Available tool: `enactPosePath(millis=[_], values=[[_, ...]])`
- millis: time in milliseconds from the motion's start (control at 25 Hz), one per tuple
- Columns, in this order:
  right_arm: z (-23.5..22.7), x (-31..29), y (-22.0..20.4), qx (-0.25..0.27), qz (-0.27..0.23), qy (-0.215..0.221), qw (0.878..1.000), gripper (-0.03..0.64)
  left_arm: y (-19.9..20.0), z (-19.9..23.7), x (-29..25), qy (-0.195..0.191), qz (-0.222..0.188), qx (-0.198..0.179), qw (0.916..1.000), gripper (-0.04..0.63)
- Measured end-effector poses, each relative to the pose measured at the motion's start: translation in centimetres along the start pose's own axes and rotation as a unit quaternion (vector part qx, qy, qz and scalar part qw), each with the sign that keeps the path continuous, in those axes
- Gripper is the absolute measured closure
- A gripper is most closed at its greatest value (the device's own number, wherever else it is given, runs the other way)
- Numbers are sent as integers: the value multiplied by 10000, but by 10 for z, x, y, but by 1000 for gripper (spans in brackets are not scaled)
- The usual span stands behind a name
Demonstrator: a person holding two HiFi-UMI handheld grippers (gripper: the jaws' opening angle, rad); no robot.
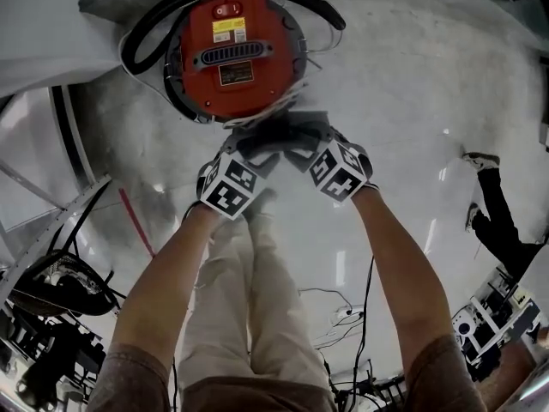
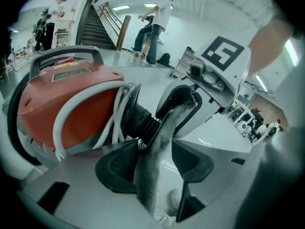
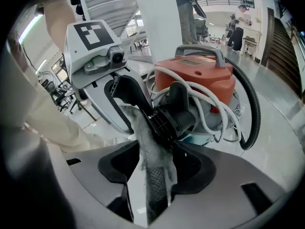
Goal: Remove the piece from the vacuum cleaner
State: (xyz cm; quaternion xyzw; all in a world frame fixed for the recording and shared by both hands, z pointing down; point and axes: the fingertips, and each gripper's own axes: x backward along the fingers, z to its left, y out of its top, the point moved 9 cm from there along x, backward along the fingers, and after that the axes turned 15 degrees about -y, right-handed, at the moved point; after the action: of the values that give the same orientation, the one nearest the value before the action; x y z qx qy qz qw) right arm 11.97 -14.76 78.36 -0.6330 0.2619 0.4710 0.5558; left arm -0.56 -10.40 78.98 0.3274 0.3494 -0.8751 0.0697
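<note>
The left gripper (image 2: 159,156) has its jaws well apart, with a grey dusty strip (image 2: 164,128) running between them. The strip lies against one pad, and a sliver of floor shows between it and the other pad. The right gripper (image 3: 155,163) is about as wide, but there the same strip fills the gap and touches both pads. Each gripper view shows the far end of the strip reaching up into the other gripper's dark jaws, so it stretches from one to the other.

Just behind the strip is a black ribbed fitting (image 3: 174,120) on the side of the red vacuum cleaner (image 1: 233,54), and the strip passes right against it. Whether the strip is fixed to the fitting I cannot tell.

A white cord (image 2: 81,104) is looped round the vacuum's body, a grey handle (image 2: 66,54) sits on top, and a black hose (image 3: 251,104) curves round it. The vacuum stands on the pale shiny floor (image 1: 412,84), just ahead of the person's legs (image 1: 249,299). Stairs (image 2: 95,27) and a few people show far behind.
</note>
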Motion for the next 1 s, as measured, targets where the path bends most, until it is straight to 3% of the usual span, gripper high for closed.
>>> enactPosePath(millis=[280, 440, 1000], values=[[5, -5, 2, -40, -17, 17, 10000, 418, -6, 7, 4, -12, 3, 111, 9999, 413], [14, -6, 3, 111, 7, -1, 9999, 508, -15, 7, 8, -45, 116, 165, 9998, 480], [27, -1, 1, -307, 47, -258, 9992, 557, -19, 5, 17, -177, 232, 382, 9988, 509]])
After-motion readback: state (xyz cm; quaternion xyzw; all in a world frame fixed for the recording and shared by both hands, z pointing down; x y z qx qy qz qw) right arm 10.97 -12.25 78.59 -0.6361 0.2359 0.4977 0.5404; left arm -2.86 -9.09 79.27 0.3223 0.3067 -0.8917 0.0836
